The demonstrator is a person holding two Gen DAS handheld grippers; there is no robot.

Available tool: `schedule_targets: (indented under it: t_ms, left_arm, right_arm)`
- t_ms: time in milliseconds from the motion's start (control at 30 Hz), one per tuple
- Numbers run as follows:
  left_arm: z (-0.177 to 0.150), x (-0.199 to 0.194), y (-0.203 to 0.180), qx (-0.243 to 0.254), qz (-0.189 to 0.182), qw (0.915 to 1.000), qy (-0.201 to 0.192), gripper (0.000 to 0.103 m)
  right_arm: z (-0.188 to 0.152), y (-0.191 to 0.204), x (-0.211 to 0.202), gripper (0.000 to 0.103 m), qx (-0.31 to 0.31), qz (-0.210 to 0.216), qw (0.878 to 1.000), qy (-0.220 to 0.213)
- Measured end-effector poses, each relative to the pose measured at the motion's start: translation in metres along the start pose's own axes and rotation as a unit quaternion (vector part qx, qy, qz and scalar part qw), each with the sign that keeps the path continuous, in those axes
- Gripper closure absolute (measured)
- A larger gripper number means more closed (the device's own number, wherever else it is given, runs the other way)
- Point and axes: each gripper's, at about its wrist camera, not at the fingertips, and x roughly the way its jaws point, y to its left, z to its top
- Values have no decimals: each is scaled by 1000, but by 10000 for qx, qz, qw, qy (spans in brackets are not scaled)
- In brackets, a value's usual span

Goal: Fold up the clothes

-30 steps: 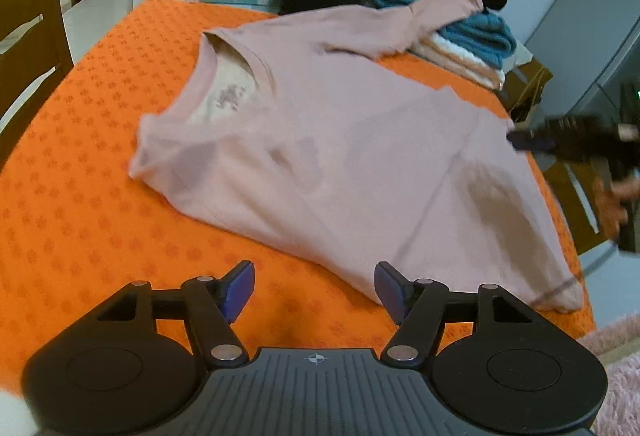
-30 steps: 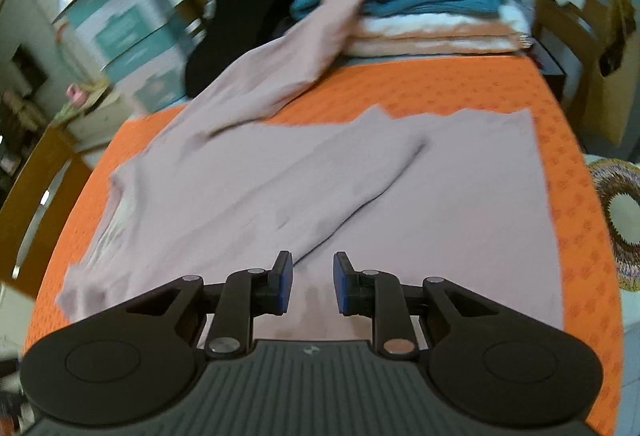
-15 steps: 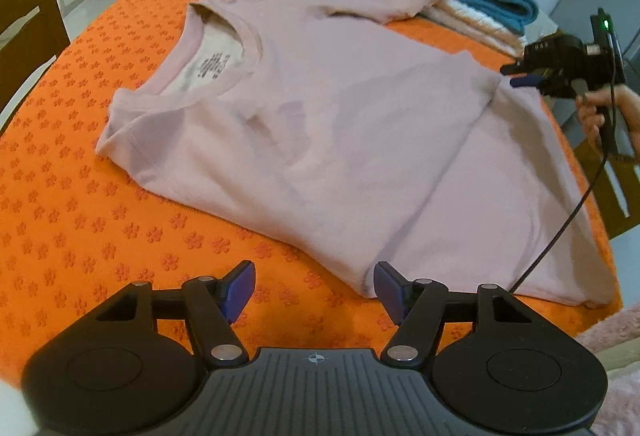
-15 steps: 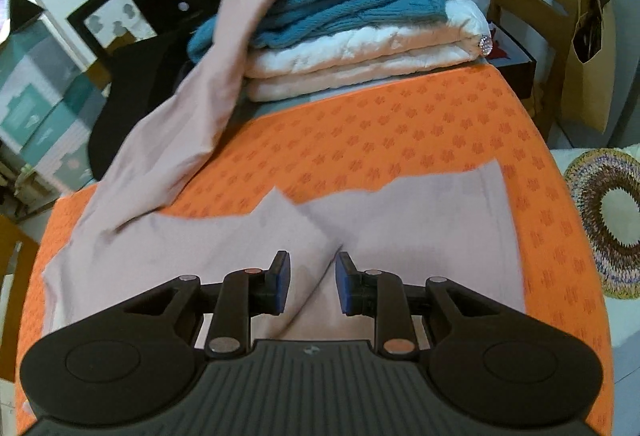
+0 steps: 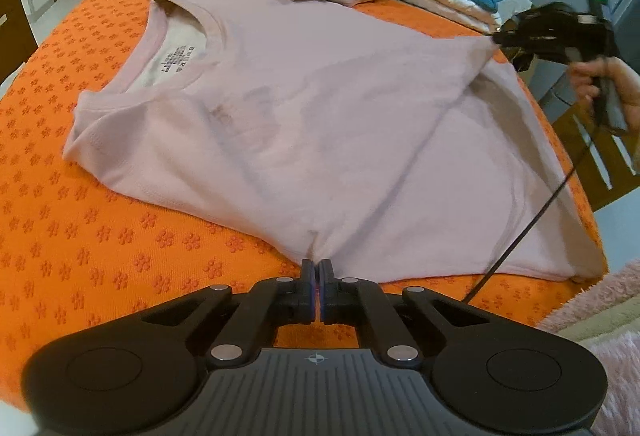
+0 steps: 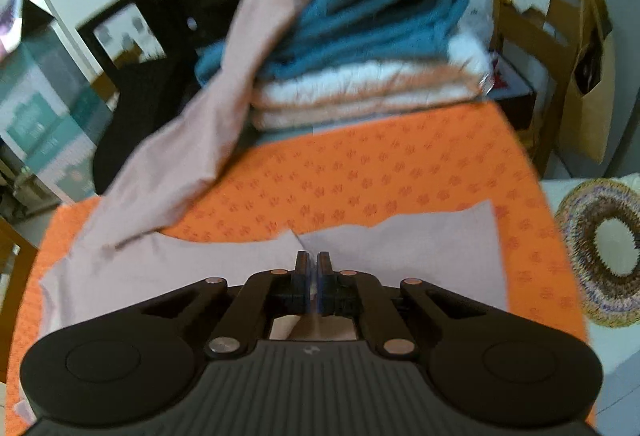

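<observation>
We see the pink shirt (image 5: 320, 107) spread flat on the orange table (image 5: 100, 236); the left tool (image 5: 316, 268) and right tool (image 6: 313, 260) each pinch opposite side edges, ready to fold.

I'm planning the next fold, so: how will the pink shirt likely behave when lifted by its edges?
The pink shirt will probably be floppy: the fabric puckers where the left claw pinches its edge. It seems thin and light, lying nearly flat on the orange table cover. The sleeve draped over the folded pile may drag along.
</observation>
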Motion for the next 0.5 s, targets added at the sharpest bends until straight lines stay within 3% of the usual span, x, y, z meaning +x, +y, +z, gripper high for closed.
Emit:
schedule_targets:
  t_ms: [267, 500]
  left_arm:
    - [0, -6, -4, 429, -119, 9990, -35, 100]
    - [0, -9, -3, 774, -234, 9967, 29, 100]
  right_arm:
    - [-27, -11, -98, 99, 72, -192, 9992, -344]
    - [-66, -27, -151, 99, 345, -569, 9970, -389]
